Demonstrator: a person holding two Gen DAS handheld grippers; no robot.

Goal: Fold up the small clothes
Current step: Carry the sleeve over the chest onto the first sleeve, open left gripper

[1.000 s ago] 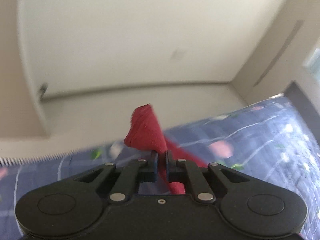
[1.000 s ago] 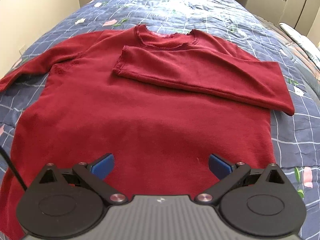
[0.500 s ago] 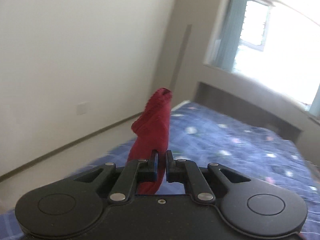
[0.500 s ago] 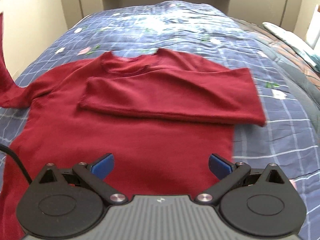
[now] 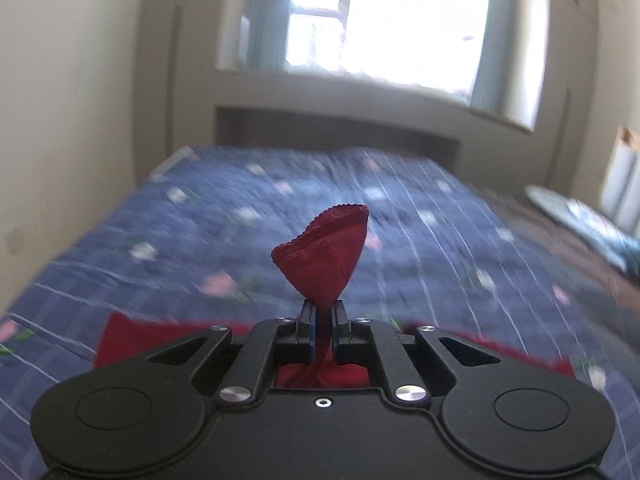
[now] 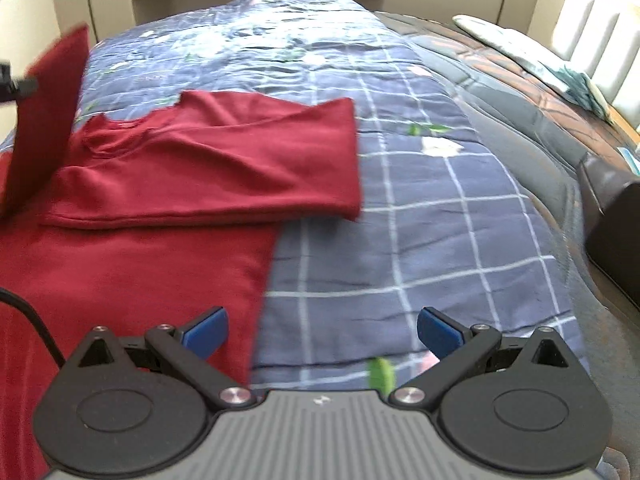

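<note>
A dark red long-sleeved shirt (image 6: 132, 256) lies flat on the blue checked bedspread (image 6: 420, 208), one sleeve (image 6: 224, 172) folded across its chest. My left gripper (image 5: 322, 312) is shut on the cuff of the other sleeve (image 5: 326, 256), which sticks up beyond the fingertips; the shirt body (image 5: 140, 336) shows below it. In the right wrist view that lifted sleeve (image 6: 44, 120) hangs in the air at the left edge. My right gripper (image 6: 322, 330) stands open with nothing between its blue pads, above the shirt's right side edge.
The bed runs to a headboard (image 5: 340, 136) under a bright window (image 5: 400, 20). A wall (image 5: 60, 120) borders the bed on the left. A brown quilt (image 6: 520, 92) and a pale pillow (image 6: 516, 48) lie at the right, beside a dark object (image 6: 616, 236).
My left gripper has swung round with the sleeve cuff, from facing the side wall to facing the headboard and window. The right gripper has shifted right, toward the shirt's right edge, still open.
</note>
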